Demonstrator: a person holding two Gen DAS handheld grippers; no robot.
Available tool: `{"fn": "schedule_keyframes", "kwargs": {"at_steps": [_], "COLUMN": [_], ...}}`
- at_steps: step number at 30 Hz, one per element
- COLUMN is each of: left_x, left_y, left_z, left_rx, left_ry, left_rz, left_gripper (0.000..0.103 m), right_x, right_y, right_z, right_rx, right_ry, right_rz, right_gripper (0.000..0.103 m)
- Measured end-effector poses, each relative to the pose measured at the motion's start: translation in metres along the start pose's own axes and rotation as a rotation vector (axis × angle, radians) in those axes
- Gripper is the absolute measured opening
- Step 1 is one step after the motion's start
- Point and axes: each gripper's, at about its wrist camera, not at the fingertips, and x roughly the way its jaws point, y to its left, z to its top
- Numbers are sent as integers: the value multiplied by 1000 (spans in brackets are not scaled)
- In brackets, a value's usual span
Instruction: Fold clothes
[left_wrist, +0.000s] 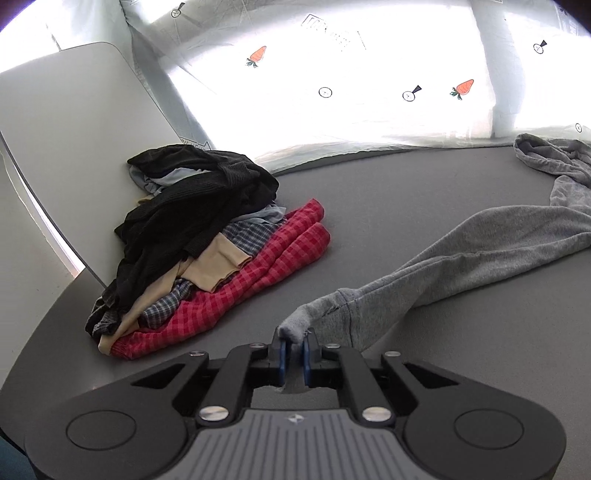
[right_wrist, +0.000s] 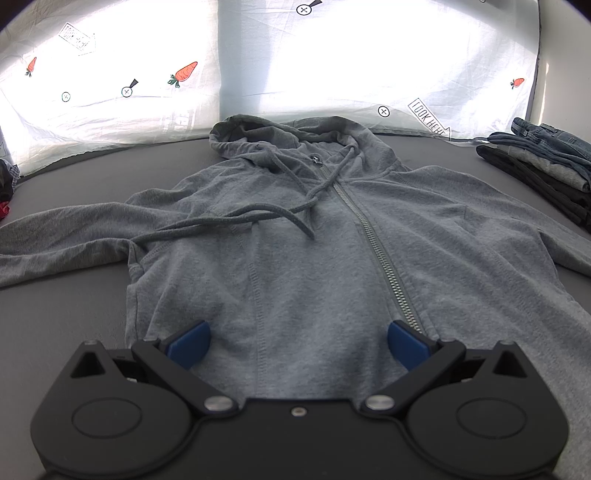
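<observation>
A grey zip-up hoodie (right_wrist: 295, 240) lies face up on the dark grey table (right_wrist: 66, 325), hood toward the far wall, drawstrings trailing across the chest. Its left sleeve (left_wrist: 461, 251) stretches out across the table toward my left gripper (left_wrist: 294, 349), which is shut on the sleeve's cuff (left_wrist: 295, 326); the cuff's edge is pinched between the blue pads. My right gripper (right_wrist: 297, 345) is open, its blue fingers (right_wrist: 190, 347) spread wide just over the hoodie's lower hem beside the zipper (right_wrist: 384, 258), with nothing gripped.
A heap of unfolded clothes (left_wrist: 199, 251), black, plaid, beige and red-checked, sits at the table's left by a grey chair back (left_wrist: 74, 129). A stack of folded jeans and dark garments (right_wrist: 543, 162) lies at the far right. A white carrot-print sheet (right_wrist: 295, 66) hangs behind.
</observation>
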Motion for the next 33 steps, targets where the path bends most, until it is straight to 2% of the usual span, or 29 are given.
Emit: {"fn": "schedule_keyframes", "kwargs": {"at_steps": [5,7,9,10,11,13,16,21,27,29,33], "left_x": [-30,-35,-29,-27,-25,-27,-31,-31,-19,-20,-28], "left_y": [11,-2,-19,-24,-28,-32,-29,-20,2,19,55], "left_z": [13,-2,-24,-36,-48,-67,-83,-83,-84,-83,-72], "left_rx": [162,302,469,515,555,565,534,432,295,189,-56], "left_ry": [-228,-302,-279,-250,-219,-174,-107,-40,87,131,155], "left_rz": [156,203,208,184,156,134,130,140,211,231,216], "left_gripper": [10,10,10,10,10,10,10,17,36,38,44], "right_x": [0,0,0,0,0,0,1,1,0,0,1], "right_y": [0,0,-1,-1,-1,-1,0,0,1,0,1], "right_z": [0,0,0,0,0,0,0,0,0,0,2], "right_rx": [-1,-2,-2,-1,-2,-2,0,2,3,4,6], "right_ry": [0,0,0,0,0,0,0,0,0,1,17], "right_rz": [0,0,0,0,0,0,-2,-2,-4,-3,-4], "right_gripper": [103,103,103,103,103,103,103,103,103,103,103]}}
